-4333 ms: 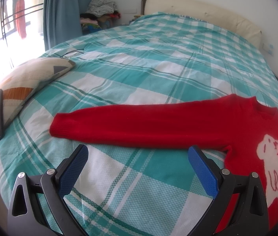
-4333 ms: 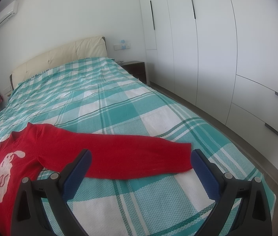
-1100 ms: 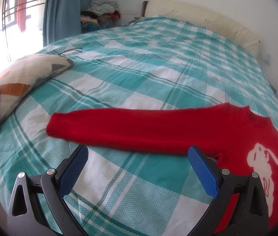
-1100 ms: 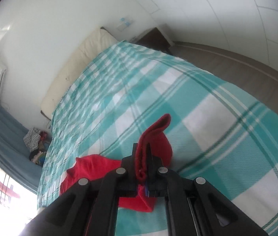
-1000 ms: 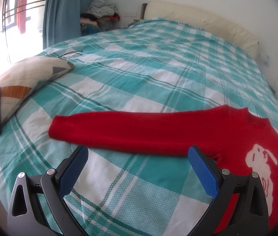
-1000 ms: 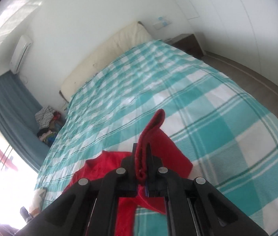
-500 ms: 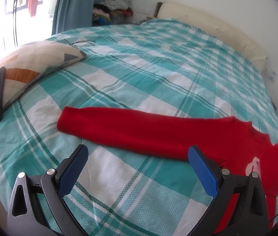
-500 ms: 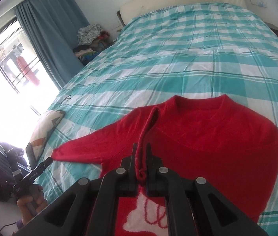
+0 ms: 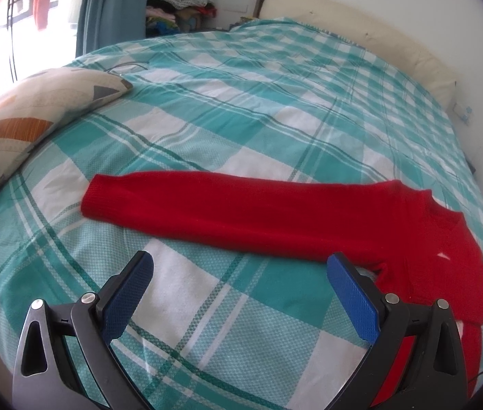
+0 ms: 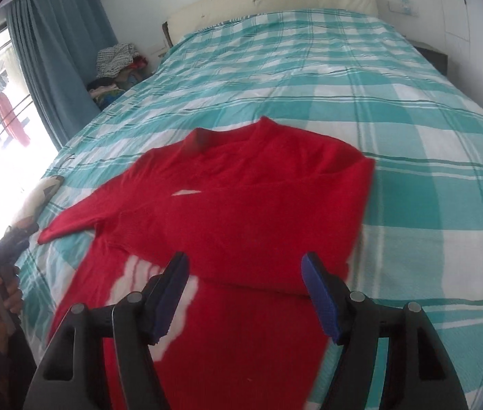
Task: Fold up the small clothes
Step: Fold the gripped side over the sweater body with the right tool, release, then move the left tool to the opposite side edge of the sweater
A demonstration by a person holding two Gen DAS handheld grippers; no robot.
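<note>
Red sweater (image 10: 248, 212) lies mid-bed (image 10: 412, 109) (right gripper (image 10: 246, 294) opening, nothing between).

Both wrist views: same sweater (image 9: 275, 212)

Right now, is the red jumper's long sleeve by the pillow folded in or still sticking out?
Sticking out. The red knitted jumper's sleeve lies flat and straight across the teal checked bedspread.

Red knit sweater (image 10: 248, 212), white figure on its front, spread flat on the checked bedspread (image 10: 412, 109); one sleeve folded across the chest, the other sleeve (image 9: 228, 212) stretched straight toward the patterned pillow (image 9: 43, 102).
</note>
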